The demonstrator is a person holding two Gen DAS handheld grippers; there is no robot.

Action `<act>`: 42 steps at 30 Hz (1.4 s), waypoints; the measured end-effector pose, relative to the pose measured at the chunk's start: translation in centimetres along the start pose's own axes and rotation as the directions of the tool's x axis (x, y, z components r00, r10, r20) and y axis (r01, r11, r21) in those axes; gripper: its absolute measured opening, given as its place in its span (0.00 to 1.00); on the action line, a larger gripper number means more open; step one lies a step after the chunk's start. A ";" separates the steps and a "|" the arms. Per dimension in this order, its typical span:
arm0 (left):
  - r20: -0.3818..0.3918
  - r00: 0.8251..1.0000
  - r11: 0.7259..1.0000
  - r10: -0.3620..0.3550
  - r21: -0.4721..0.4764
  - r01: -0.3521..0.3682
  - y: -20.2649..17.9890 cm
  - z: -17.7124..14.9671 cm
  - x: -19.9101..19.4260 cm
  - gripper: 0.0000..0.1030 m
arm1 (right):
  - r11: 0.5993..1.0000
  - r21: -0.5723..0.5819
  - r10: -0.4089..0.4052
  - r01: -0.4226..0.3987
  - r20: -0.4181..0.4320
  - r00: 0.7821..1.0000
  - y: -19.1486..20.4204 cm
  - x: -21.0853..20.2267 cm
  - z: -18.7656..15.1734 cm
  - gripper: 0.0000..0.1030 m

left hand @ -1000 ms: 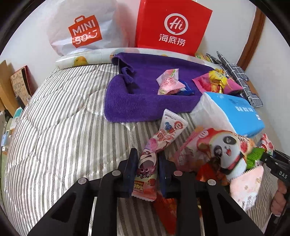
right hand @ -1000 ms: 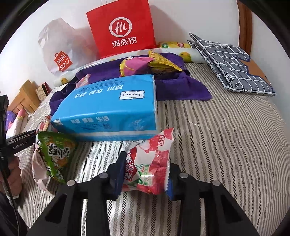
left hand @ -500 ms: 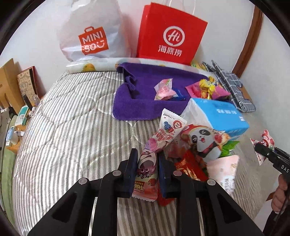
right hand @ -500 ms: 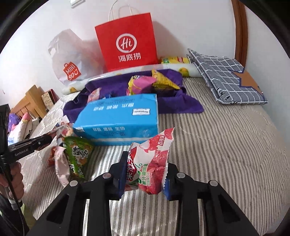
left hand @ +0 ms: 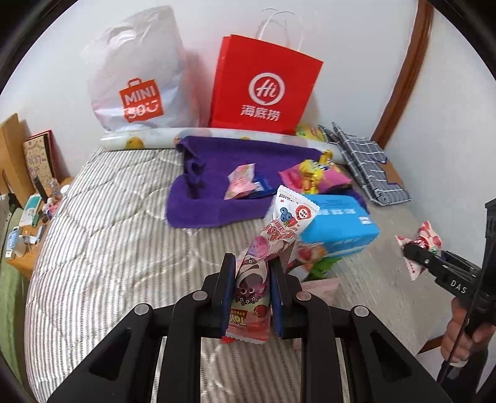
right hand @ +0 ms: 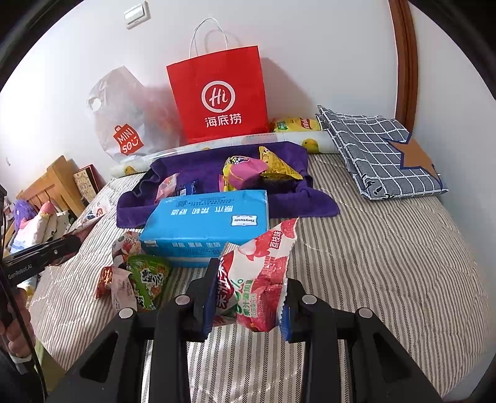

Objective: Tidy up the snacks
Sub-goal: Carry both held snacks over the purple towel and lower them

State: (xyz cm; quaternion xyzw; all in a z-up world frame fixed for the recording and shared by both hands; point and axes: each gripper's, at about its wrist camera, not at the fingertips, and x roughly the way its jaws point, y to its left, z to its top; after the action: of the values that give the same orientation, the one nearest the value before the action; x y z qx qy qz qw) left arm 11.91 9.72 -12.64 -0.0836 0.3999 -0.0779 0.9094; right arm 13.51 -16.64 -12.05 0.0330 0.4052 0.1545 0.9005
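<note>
- Our left gripper [left hand: 251, 276] clamps the long packet [left hand: 272, 245]; right gripper [right hand: 248, 297] clamps the lychee packet [right hand: 257, 279], both above the bed [right hand: 387, 263].
- We carry level to the purple towel [left hand: 217, 198], fingers tight.

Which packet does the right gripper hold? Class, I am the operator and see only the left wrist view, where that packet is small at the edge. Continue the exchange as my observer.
Observer: The right gripper is shut on a red-and-white fruit packet, with a pad pressing on each side.
Operator: What lies at the near end of the blue tissue pack?
Observer: A green snack packet lies at its near left corner, its printed face up.
Operator: Is there anything on the wall above the red bag?
Observer: Yes, a white wall switch, up and to the left of the bag's handles.
</note>
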 end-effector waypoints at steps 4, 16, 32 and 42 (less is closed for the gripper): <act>-0.001 1.000 1.000 -0.022 0.001 0.022 -1.6 1.1 0.1 0.21 | 1.000 -0.007 -0.004 0.004 0.014 1.000 0.1 -0.7 1.0 0.30; 0.005 1.000 0.999 -0.014 0.046 0.014 -4.6 4.7 1.1 0.21 | 0.999 -0.032 -0.002 0.003 0.040 0.999 -0.2 -2.1 4.7 0.30; 0.046 0.998 0.999 0.037 -0.036 -0.036 -0.8 10.0 3.3 0.21 | 0.996 -0.046 0.083 -0.080 0.069 0.994 1.2 1.8 10.4 0.30; 0.031 0.998 0.997 0.057 -0.053 -0.055 0.5 14.2 6.8 0.21 | 0.992 -0.077 0.109 -0.104 0.068 0.992 2.5 7.1 15.5 0.30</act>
State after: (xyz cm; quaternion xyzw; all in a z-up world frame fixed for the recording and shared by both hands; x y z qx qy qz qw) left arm 27.03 10.09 -8.11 -0.0973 0.3893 -0.0407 0.9150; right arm 28.73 -11.07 -6.30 0.0271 0.3641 0.2160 0.9055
